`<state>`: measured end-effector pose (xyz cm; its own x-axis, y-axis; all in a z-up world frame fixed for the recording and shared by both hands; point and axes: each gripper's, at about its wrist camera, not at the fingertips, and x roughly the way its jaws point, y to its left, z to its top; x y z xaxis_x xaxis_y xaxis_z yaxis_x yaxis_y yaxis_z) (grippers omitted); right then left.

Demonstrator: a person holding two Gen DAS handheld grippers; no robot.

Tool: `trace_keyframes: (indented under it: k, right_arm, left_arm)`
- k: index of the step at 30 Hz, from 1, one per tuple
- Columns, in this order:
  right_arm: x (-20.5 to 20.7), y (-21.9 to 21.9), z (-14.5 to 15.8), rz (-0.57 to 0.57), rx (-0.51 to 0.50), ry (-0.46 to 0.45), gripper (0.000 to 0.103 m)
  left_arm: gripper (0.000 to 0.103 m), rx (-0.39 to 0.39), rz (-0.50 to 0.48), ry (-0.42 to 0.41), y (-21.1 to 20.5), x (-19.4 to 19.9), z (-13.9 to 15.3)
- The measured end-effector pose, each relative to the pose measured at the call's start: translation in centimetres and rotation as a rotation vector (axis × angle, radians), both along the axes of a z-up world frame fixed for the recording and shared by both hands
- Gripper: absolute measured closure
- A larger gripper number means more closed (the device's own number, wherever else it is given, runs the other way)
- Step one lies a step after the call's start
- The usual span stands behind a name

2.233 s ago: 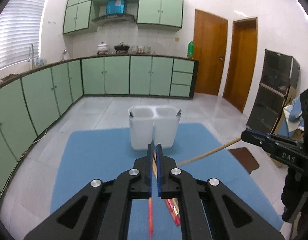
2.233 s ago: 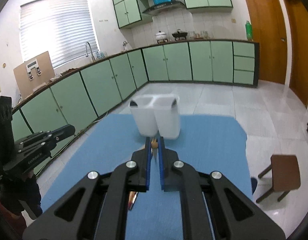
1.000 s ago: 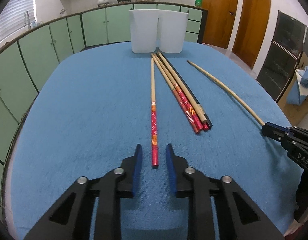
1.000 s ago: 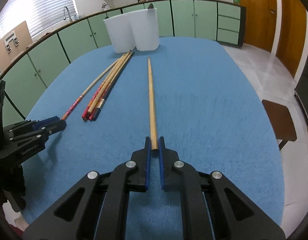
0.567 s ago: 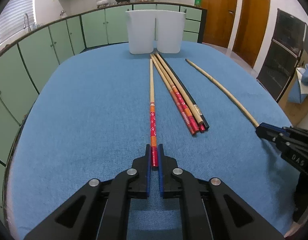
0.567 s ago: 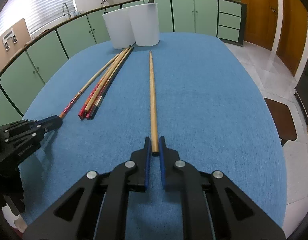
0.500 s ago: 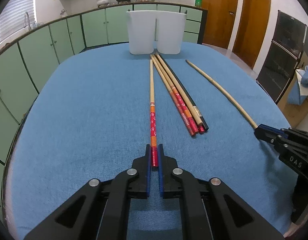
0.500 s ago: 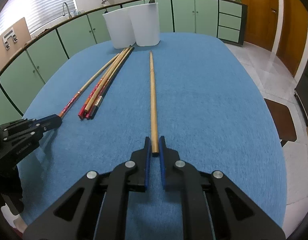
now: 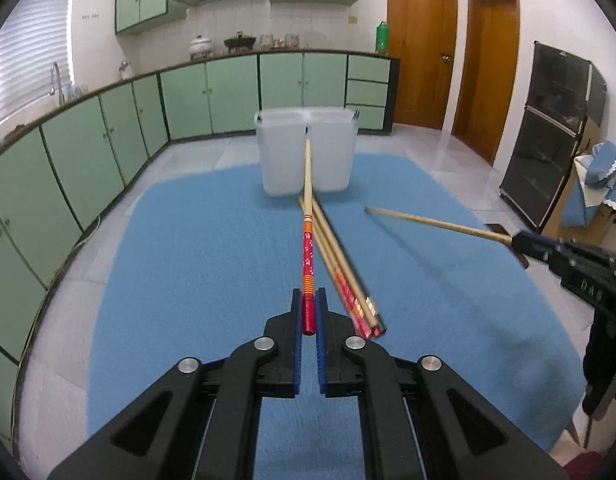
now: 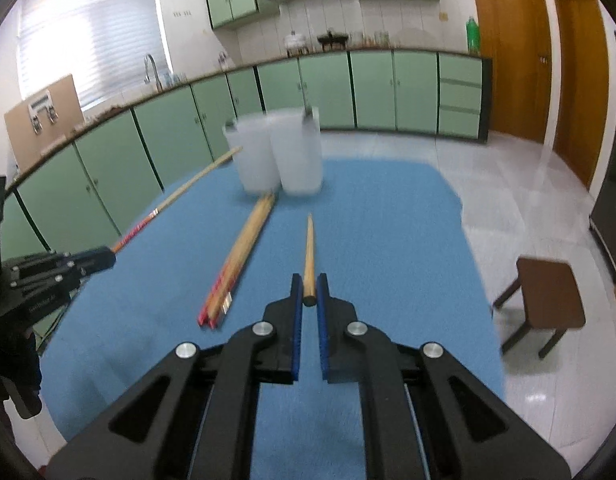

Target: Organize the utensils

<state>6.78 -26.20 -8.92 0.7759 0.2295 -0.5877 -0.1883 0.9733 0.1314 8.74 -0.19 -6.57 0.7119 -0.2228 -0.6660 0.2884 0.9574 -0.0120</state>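
Observation:
My left gripper is shut on the red end of a red-patterned chopstick and holds it lifted, tip pointing at the white twin-cup holder. My right gripper is shut on the butt of a plain wooden chopstick, raised above the blue cloth. It also shows at the right of the left wrist view. A bundle of several chopsticks lies on the cloth, also seen in the right wrist view. The holder stands at the far end.
The table is covered by a blue cloth. A brown stool stands on the floor to the right of the table. Green kitchen cabinets run along the left and back walls.
Both grippers have risen off the cloth, each lifting its chopstick. The left chopstick's tip now points at the holder; the bundle stays on the cloth.

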Motion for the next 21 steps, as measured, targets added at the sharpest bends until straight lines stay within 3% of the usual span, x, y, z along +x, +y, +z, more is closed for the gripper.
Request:
trace_keyframes:
  k: [3, 5, 7, 14, 18, 21]
  right_arm:
    - [0.1, 0.1, 1.3, -0.004, -0.024, -0.024, 0.097]
    - [-0.2, 0.5, 1.0, -0.003, -0.026, -0.016, 0.097]
    - [-0.5, 1.1, -0.3, -0.006, -0.051, 0.015, 0.097]
    - [-0.8, 3.0, -6.4, 0.001, -0.092, 0.167, 0.097]
    - [-0.5, 3.5, -7.5, 0.004, -0.09, 0.198, 0.097]
    - [-0.4, 3.3, -7.7, 0.001, -0.084, 0.199, 0.097]
  left_arm:
    - [0.097, -0.02, -0.009, -0.006, 0.2, 0.1, 0.7]
    - [0.097, -0.015, -0.003, 0.019, 0.2, 0.4, -0.3]
    - [0.097, -0.04, 0.002, 0.069, 0.5, 0.8, -2.0]
    - [0.097, 0.012, 0.022, 0.166, 0.9, 1.8, -8.8]
    - [0.096, 0.013, 0.021, 0.175, 0.9, 1.7, -9.8]
    - [0.089, 0.018, 0.016, 0.172, 0.9, 1.4, -9.7]
